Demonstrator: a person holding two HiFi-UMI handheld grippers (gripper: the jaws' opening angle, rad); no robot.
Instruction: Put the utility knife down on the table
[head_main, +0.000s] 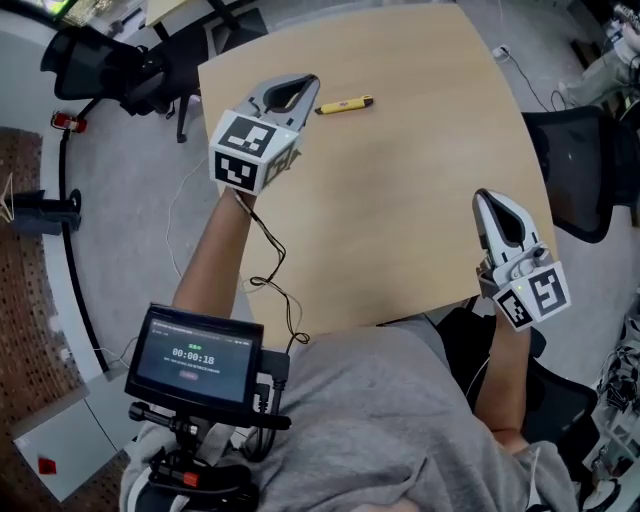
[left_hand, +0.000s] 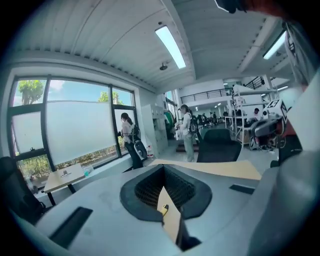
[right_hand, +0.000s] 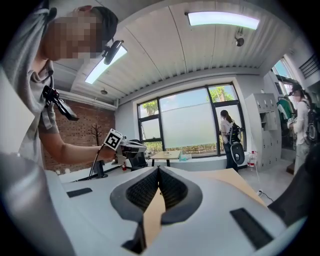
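Knife (head_main: 345, 103) flat on tabletop (head_main: 420, 150) in head view, just a yellow sliver in left gripper view, left tool (head_main: 310, 84) and right tool (head_main: 484, 200) both closed, empty

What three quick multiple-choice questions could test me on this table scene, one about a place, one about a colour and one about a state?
1. Where is the utility knife?
A. clamped in the left gripper
B. lying on the table
C. clamped in the right gripper

2. What colour is the utility knife's body?
A. yellow
B. blue
C. green

3. How do the left gripper's jaws stand?
A. wide apart
B. shut on the utility knife
C. shut with nothing between them

Answers:
1. B: the head view shows it flat on the tabletop just beyond the left gripper's tips, held by neither gripper.
2. A: it shows yellow against the pale wood.
3. C: the left gripper view shows the jaws together and empty.
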